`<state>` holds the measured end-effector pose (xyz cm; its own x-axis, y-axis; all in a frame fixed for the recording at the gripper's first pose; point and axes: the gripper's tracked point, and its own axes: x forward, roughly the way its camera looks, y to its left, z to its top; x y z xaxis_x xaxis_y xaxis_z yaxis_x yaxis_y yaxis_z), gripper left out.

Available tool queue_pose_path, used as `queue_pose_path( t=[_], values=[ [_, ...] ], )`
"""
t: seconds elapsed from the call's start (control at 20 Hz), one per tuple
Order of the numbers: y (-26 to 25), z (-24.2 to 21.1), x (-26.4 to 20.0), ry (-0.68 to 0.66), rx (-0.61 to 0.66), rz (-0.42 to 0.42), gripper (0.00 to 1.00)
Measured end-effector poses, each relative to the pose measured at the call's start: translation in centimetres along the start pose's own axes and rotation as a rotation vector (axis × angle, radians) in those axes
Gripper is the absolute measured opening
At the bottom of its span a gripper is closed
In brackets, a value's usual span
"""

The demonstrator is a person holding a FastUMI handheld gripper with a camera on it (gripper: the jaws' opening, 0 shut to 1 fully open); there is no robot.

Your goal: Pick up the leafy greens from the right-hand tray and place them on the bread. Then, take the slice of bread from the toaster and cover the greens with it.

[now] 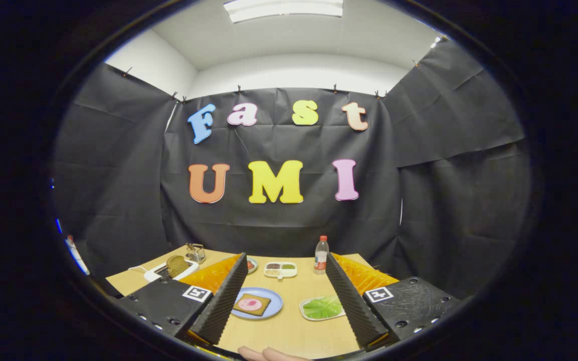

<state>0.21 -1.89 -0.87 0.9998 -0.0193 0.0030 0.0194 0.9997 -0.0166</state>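
My gripper [285, 264] is open and held high above the wooden table [294, 331], with nothing between its fingers. Between the fingers, below, a blue plate [274, 306] carries a slice of brown bread [252, 304] with a pink slice of meat on top. To its right, close to the right finger [351, 301], a white tray [305, 313] holds the leafy greens [323, 307]. Beyond the left finger [224, 298] stands a white toaster [156, 273] with a slice of bread [176, 265] sticking up out of it.
A divided white dish of condiments [280, 269] and a clear bottle with a red cap [321, 254] stand at the back of the table. A small glass holder [196, 252] sits at the back left. A person's fingers [269, 354] rest at the table's near edge.
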Motion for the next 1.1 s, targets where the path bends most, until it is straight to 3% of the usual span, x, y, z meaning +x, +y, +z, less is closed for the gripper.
queue_pose_path(
  t=[0.55,0.85,1.1],
  values=[
    [-5.1,-5.9,5.6,0.157,-0.009,-0.097,0.95],
    [-8.1,-11.8,10.0,0.301,-0.041,-0.155,0.95],
    [-9.4,-17.1,13.7,0.431,0.019,-0.149,0.95]
  ],
)
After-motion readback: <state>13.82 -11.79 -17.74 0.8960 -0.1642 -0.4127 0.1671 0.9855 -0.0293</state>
